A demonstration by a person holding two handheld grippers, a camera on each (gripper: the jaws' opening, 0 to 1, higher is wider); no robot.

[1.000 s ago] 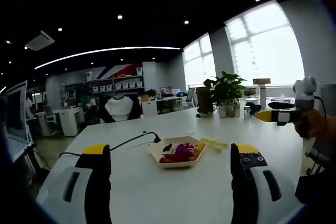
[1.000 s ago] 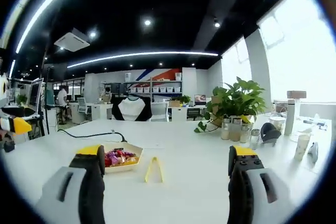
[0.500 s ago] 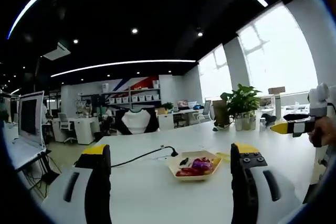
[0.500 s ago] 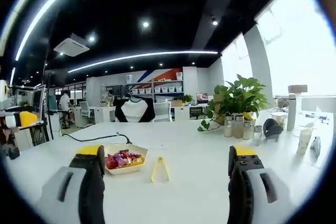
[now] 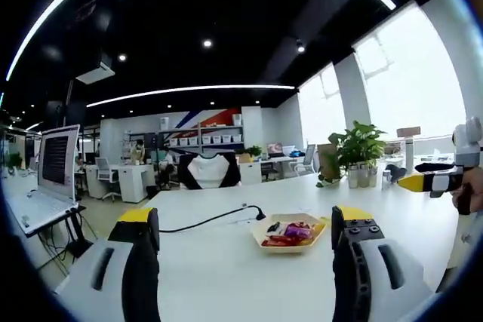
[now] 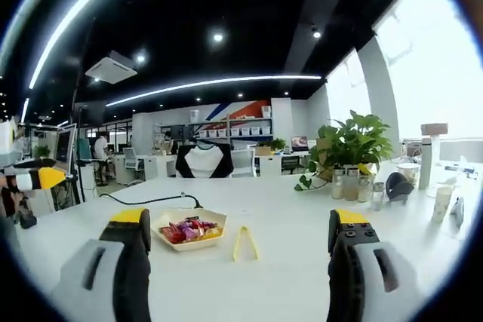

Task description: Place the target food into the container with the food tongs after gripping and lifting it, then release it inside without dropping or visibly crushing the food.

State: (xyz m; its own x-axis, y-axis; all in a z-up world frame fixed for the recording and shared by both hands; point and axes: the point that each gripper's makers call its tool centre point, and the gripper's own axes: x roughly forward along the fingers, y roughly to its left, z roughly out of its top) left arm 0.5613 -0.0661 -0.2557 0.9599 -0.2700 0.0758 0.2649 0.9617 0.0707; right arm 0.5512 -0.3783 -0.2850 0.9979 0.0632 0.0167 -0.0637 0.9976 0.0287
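A cream tray [image 5: 266, 242] [image 6: 167, 240] rests on the white table [image 5: 219, 277] [image 6: 272, 269], filled with red, purple and yellow wrapped food [image 5: 290, 233] [image 6: 189, 229]. Yellow food tongs [image 6: 245, 243] lie flat on the table just right of the tray. My left gripper [image 5: 245, 250] is open and held well short of the tray, nothing between its jaws. My right gripper [image 6: 240, 262] is open too, hovering in front of the tongs with nothing in it. The right gripper's yellow tip [image 5: 423, 182] enters the left gripper view from the right, and the left gripper's tip [image 6: 38, 179] enters the right gripper view from the left.
A black cable [image 5: 215, 218] [image 6: 143, 200] trails across the table behind the tray. A potted plant [image 6: 347, 145] with jars, cups and a bottle stands at the right. A laptop [image 5: 49, 186] sits at the left. Desks, chairs and shelves stretch behind.
Both cameras have tilted and shifted, so the tray sits lower and further right in each view. Tray, food and tongs lie as before. Both grippers stay open.
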